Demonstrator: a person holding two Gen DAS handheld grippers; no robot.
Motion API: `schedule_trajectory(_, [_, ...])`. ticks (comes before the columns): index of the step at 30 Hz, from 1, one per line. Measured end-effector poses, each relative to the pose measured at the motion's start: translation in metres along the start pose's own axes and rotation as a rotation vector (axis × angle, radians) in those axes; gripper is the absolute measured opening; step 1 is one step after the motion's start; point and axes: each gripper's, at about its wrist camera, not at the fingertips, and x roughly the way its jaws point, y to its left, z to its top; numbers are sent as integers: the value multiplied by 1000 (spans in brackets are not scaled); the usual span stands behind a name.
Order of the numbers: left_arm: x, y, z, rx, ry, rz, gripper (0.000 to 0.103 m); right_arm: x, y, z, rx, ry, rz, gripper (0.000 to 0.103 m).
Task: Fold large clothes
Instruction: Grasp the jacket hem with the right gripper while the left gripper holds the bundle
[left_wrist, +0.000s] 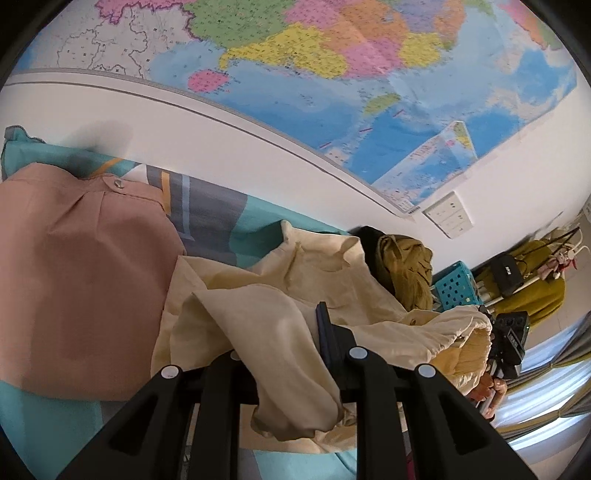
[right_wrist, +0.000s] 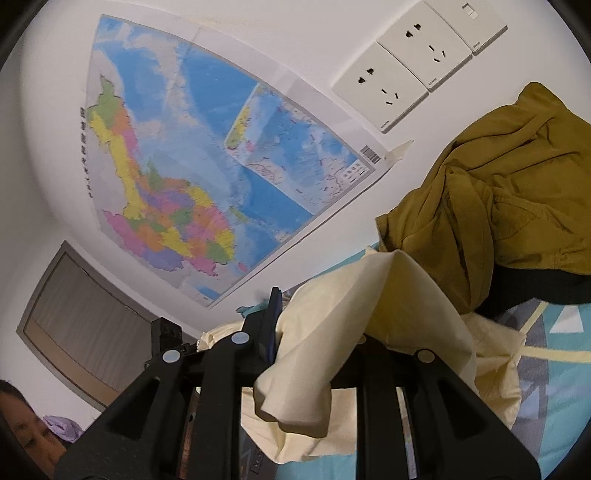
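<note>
Left wrist view: the left gripper is clamped on a fold of the cream garment, which drapes over its fingers and lies on the teal bedsheet. A pink garment lies flat to the left, touching the cream one. Far right, an olive garment is heaped by a blue crate; its contents cannot be told. The right gripper sits at the cream cloth's right end. A map covers the wall.

Right wrist view: the right gripper is clamped on the cream garment. The olive garment is piled far right beneath wall sockets
</note>
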Motion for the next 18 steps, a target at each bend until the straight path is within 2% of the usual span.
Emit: schedule_trajectory(18, [55,14,43,-39,31,105,18,43,-37,36,79,35,-93,24])
